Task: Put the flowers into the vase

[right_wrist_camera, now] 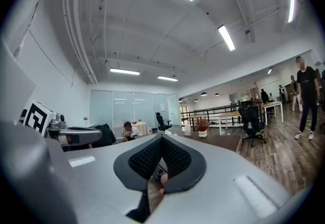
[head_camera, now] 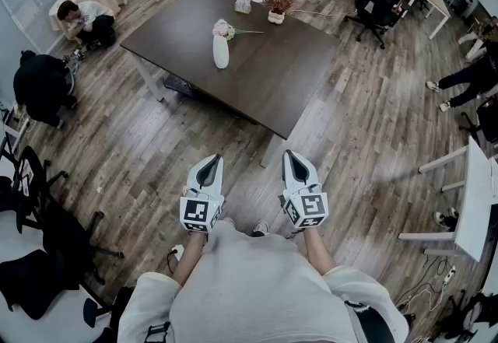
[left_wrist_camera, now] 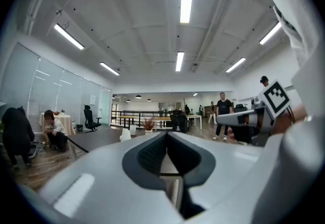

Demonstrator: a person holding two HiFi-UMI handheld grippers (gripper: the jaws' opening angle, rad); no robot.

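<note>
Table (head_camera: 264, 69), dark: one. On the table: white vase (head_camera: 221, 52), one, upright; pink flower (head_camera: 224, 29), one stem, lying just beside the vase; potted plant (head_camera: 278, 4), one, near the table's far edge. My grippers, two: left gripper (head_camera: 208, 166) and right gripper (head_camera: 294, 165), both closed, empty, short of the table's near corner.

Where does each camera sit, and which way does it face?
Head view: on the person's head, facing steeply down at the table and vase; shows torso, forearms, left gripper, right gripper.
Left gripper view: on the left gripper, facing level towards the table; shows its shut jaws, the right gripper at right.
Right gripper view: on the right gripper, facing level towards the table; shows its shut jaws, the left gripper at left.
Shared: both gripper views catch the potted plant.
</note>
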